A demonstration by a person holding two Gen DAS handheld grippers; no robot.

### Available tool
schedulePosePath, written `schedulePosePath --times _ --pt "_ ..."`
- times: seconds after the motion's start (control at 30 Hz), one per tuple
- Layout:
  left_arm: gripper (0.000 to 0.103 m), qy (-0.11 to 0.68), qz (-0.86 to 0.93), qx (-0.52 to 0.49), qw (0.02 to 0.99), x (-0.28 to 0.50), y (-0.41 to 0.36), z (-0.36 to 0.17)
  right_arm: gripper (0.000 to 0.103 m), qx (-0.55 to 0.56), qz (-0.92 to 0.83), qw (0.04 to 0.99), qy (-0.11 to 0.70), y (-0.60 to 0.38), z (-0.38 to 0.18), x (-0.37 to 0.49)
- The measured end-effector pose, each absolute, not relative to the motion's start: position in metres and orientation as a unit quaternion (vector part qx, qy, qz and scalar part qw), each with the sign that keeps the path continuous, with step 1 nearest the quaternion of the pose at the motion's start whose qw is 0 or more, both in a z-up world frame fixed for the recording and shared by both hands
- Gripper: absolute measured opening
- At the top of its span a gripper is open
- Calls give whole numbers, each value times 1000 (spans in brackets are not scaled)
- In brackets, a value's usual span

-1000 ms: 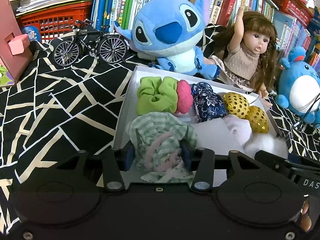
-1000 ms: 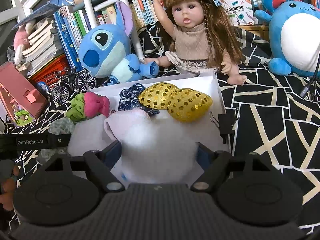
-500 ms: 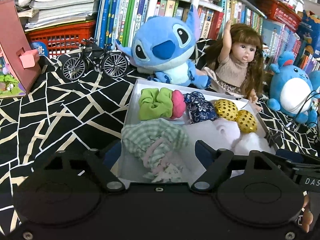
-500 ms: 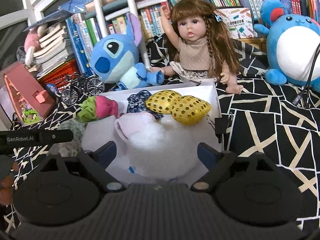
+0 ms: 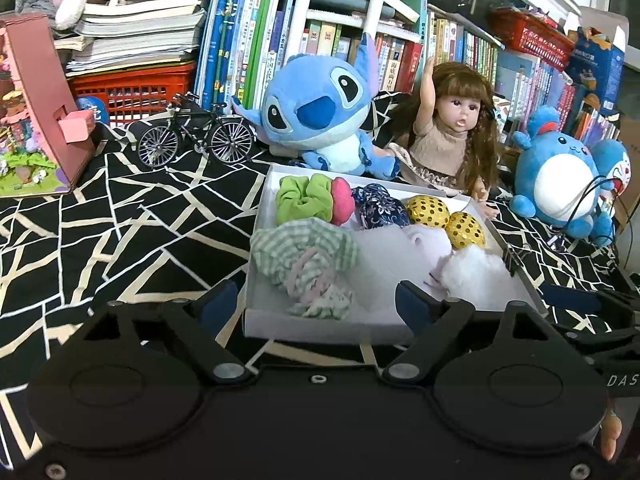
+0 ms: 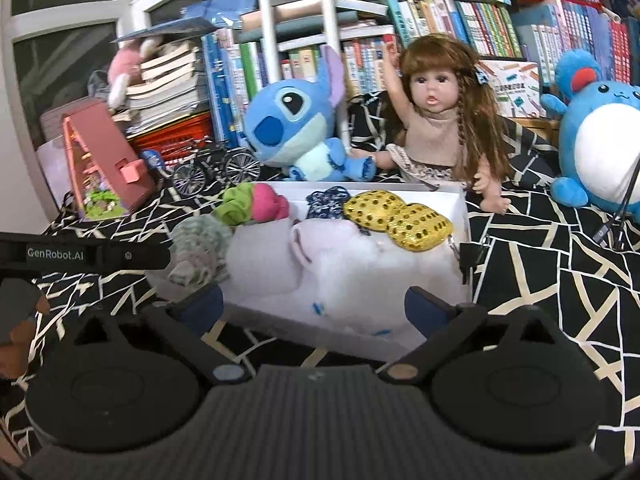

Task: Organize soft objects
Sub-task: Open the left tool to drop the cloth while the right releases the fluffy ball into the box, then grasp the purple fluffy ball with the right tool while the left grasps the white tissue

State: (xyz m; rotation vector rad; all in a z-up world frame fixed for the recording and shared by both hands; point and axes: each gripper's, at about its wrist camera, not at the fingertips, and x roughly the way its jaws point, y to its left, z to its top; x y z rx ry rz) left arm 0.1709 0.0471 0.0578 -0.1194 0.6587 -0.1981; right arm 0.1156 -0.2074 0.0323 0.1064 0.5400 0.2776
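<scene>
Scrunchies and other soft bits all sit inside the white box (image 5: 280,326) on the black-and-white patterned cloth (image 5: 120,232). Green checked scrunchie (image 5: 306,256) lies at the box's near left corner, fluffy white one (image 5: 474,272) at the near right corner. Along the far edge: lime green scrunchie (image 5: 304,202), pink one (image 5: 342,206), navy flowered one (image 5: 378,210), and gold dotted one (image 5: 444,218) toward the far right corner.

Left tool (image 5: 312,306) is wide open, its jaws have just been opening, and it's not gripping anything; the checked scrunchie lies just past its tips. Right tool (image 6: 314,308) is also spread wide after just opening, with the fluffy white one lying loose ahead of it. Blue plush (image 5: 316,116) and doll (image 5: 452,136) sit behind the box's far edge.
</scene>
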Motion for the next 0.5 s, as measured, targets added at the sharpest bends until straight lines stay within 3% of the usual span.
schedulePosePath --times 0.5 --pt "88 309 -82 -60 946 120 73 47 103 30 186 947 260 -191 20 81"
